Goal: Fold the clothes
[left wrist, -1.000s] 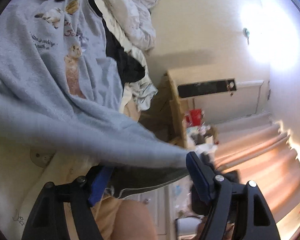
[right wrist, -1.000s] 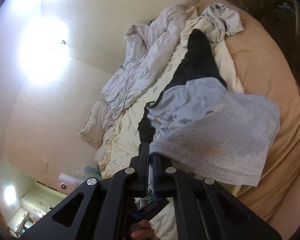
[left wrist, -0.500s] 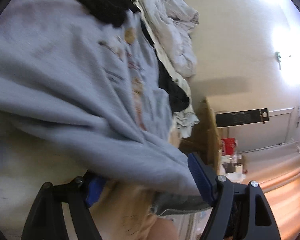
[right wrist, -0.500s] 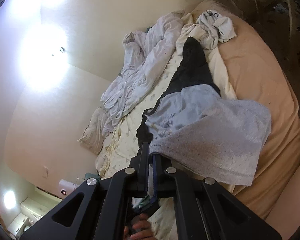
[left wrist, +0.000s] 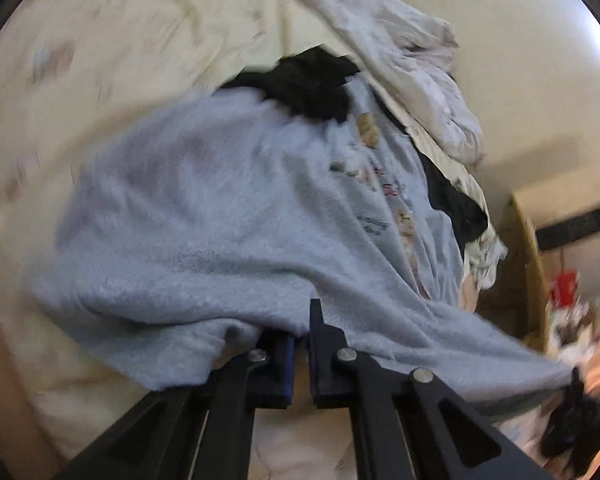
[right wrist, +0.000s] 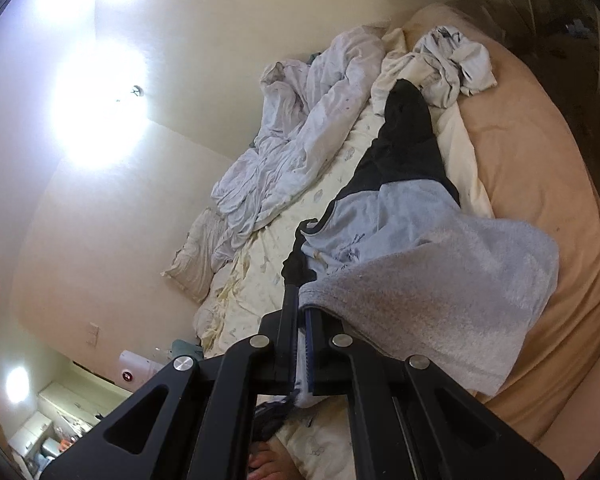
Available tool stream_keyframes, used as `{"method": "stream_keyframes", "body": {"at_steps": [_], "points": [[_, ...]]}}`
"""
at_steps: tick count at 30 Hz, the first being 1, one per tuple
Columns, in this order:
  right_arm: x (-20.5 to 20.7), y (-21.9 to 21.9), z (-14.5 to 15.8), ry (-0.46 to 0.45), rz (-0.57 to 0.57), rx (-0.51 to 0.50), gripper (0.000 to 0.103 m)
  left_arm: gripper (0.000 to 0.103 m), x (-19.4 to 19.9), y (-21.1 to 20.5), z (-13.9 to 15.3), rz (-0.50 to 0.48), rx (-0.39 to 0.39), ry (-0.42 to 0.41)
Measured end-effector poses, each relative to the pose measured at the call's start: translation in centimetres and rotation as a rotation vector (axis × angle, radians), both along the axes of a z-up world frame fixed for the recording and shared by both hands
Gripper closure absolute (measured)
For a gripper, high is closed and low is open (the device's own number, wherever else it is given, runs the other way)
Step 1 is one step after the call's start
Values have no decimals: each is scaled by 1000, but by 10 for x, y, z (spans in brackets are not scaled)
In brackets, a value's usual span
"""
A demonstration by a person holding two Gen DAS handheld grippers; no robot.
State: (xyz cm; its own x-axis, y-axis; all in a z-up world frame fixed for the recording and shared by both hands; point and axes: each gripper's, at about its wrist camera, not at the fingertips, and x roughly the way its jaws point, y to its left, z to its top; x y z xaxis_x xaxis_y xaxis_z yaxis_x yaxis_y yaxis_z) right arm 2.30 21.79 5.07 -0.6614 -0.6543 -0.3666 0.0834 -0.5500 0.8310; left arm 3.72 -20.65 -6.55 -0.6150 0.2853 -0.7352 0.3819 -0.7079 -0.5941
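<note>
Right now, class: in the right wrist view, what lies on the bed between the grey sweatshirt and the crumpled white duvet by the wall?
Bare cream printed sheet, apart from black garment edging sweatshirt; duvet beyond.

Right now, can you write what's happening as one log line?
step: folding | left hand-held gripper: just closed on grey sweatshirt | right hand-held gripper: shut on sweatshirt | surface: bed

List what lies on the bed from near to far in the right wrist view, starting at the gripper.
right gripper, shut on the light blue sweatshirt → black garment → crumpled pale grey garment at the far end of the bed.
</note>
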Motion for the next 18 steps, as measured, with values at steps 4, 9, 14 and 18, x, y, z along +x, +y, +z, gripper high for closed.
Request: {"method": "stream_keyframes", "body": {"at_steps": [4,9,14,18], "points": [[1,9,5,13,-4,-2,101,99,11,0,53,-98,-169,54],[13,-3,11,2,74,5,101,99,33,-26,111,-164,-281,64],[37,-35,-2,-74,205,56,101,98,44,-47,100,-257,-408,-106],[50,-63,-53,-229,293,129,101,98,43,-55,59,-283,-450,-235]]}}
